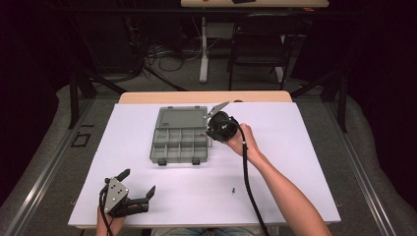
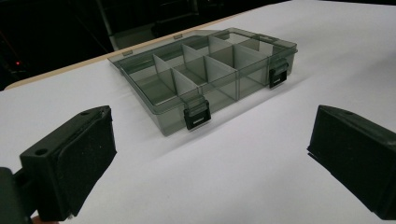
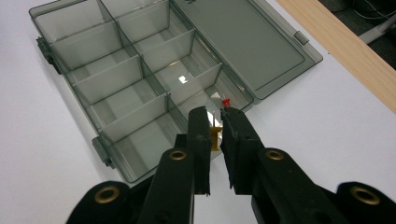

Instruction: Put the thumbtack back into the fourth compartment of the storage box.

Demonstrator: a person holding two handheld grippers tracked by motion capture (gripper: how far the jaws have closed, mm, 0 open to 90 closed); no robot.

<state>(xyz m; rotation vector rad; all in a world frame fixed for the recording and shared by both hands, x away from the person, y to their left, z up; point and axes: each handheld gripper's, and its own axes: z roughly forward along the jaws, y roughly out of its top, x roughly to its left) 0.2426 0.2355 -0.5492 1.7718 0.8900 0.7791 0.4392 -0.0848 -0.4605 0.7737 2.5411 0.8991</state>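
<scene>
The red push pin (image 3: 226, 101) is very small, with a red head and a thin pale shaft. In the right gripper view it sits at the tips of the right gripper (image 3: 215, 122), above the right near compartment of the box. A small yellow piece (image 3: 214, 138) shows lower in the gap between the fingers; it may be a second pin, but the view is too poor to be sure.

The fingers (image 3: 200, 140) of the right gripper are nearly closed, with only a narrow slit between them, and they clench on the red push pin at their tips. The fingers (image 2: 70, 161) of the left gripper (image 1: 136, 184) stand wide apart and hold nothing; this gripper rests on the near left part of the table (image 1: 295, 147), well apart from the box.

The organizer box (image 1: 179, 142) is of grey see-through plastic. It lies in the middle of the table, and its lid (image 1: 182, 118) lies open flat on the far side. Thin walls divide it into many compartments, and these look empty. Two black latches (image 2: 197, 115) sit on its near wall. A green push pin (image 1: 232, 190) lies alone on the table, near and to the right of the box.
</scene>
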